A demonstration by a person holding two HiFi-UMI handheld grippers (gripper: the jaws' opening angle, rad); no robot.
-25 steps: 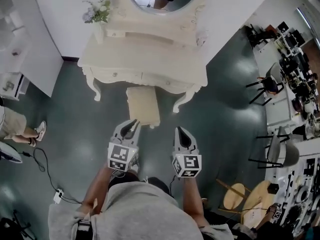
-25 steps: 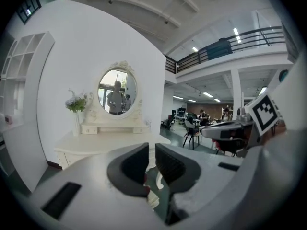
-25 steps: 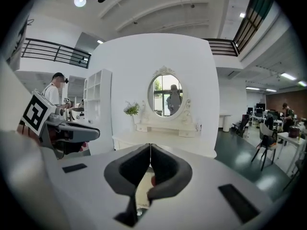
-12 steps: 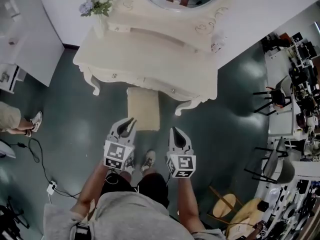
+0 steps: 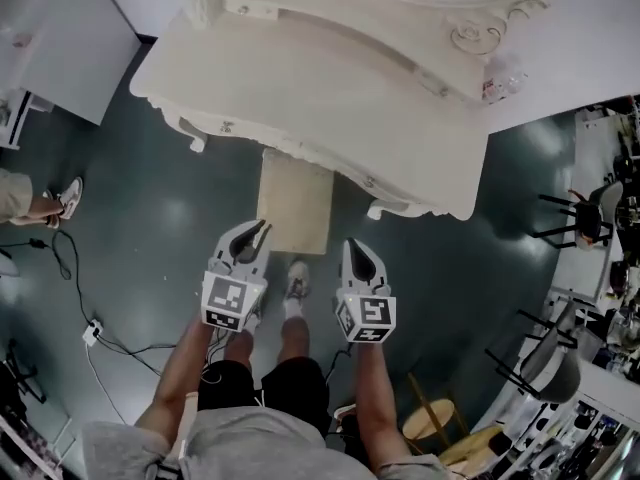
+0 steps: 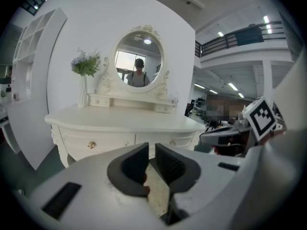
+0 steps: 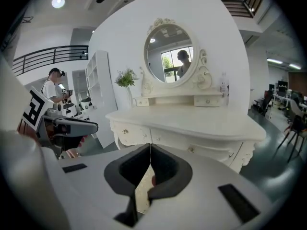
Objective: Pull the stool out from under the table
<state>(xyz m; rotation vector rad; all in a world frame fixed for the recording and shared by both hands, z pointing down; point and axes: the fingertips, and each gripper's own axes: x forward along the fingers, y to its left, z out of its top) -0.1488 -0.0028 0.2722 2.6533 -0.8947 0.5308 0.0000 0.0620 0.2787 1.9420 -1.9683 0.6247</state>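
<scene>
The person had stepped closer over the last second. In the head view the cream surface (image 5: pixel 330 78) now filled the top of the picture, where it had sat farther off before.

The stool (image 5: pixel 296 206) had not moved. Its far end was still tucked under the surface's front edge, and its near end stuck out over the dark floor.

Both tools had come up to that near end. The left tool (image 5: pixel 258 232) hung over the stool's near left corner, though whether it touched could not be told. The right tool (image 5: pixel 352 250) was just beside the near right corner, apart from it. One foot (image 5: pixel 296 280) stood between them.

Each tool's own view showed its jaws drawn together with nothing held, and the seat showing pale below them.

The approach looked finished, but the pull had not begun. The tools would likely need to open and take hold of the seat's edge first.
</scene>
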